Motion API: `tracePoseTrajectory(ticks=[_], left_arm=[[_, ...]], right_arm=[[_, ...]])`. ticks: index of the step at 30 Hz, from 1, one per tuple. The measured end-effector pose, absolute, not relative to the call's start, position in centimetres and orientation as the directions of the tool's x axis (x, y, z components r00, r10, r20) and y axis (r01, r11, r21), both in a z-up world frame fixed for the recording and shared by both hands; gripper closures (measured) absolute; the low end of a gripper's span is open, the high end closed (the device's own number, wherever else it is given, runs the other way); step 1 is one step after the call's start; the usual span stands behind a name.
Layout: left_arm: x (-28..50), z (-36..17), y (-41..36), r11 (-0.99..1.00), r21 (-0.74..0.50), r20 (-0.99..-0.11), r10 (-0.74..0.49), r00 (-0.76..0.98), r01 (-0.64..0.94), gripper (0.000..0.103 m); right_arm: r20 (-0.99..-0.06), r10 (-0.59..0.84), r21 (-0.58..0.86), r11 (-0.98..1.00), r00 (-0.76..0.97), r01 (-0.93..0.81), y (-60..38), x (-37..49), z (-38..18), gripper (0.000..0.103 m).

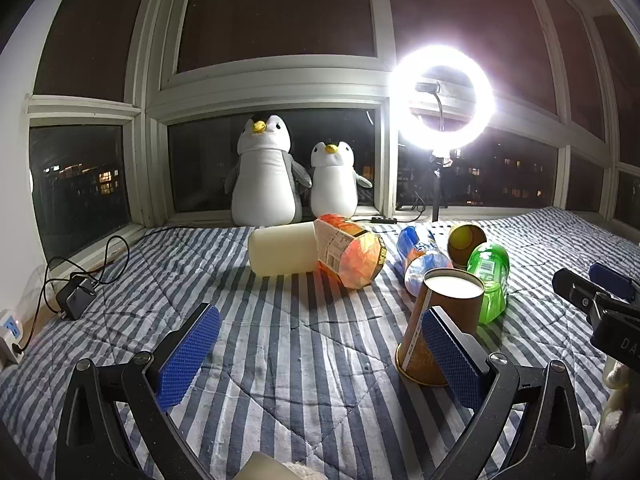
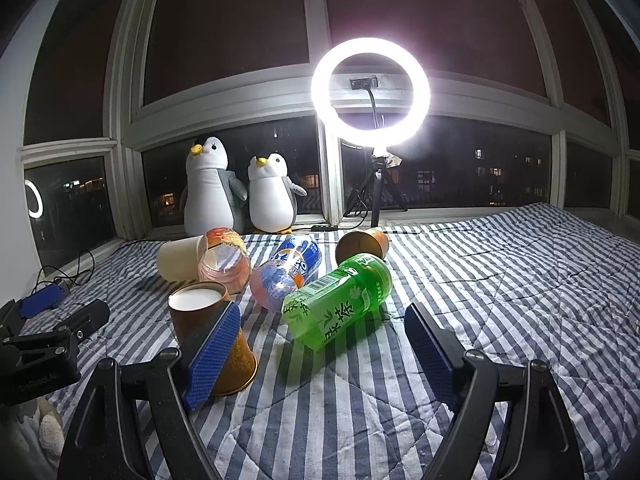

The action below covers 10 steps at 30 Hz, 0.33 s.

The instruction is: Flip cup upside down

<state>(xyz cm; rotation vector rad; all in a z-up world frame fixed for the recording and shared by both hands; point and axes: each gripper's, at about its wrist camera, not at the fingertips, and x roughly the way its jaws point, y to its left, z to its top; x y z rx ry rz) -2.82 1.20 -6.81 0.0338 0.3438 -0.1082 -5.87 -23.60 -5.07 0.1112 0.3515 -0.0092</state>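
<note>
A brown paper cup (image 1: 436, 320) stands upside down on the striped quilt, white base up, wide rim on the cloth; it also shows in the right wrist view (image 2: 208, 320). My left gripper (image 1: 320, 356) is open and empty, its right finger (image 1: 452, 360) in front of the cup. My right gripper (image 2: 320, 356) is open and empty, its left finger (image 2: 212, 356) in front of the cup. A second brown cup (image 1: 466, 242) lies on its side farther back; it also shows in the right wrist view (image 2: 362, 244).
On the quilt lie a cream cup (image 1: 282, 254), an orange bottle (image 1: 350, 254), a blue-labelled bottle (image 1: 420, 258) and a green tea bottle (image 2: 338, 302). Two plush penguins (image 1: 264, 172) and a ring light (image 1: 442, 98) stand at the window. A charger with cable (image 1: 74, 300) lies left.
</note>
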Motion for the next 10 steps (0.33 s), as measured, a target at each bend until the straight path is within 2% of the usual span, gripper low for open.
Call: tracePoseTrajectory(ticks=[10], left_arm=[[-2.73,-6.86,1.14,0.994,0.015,-0.343,-0.1,0.934,0.112,0.001]], right_arm=[[-0.354,0.012,0.109,0.994,0.935,0.029,-23.58,-5.63,-5.21,0.022]])
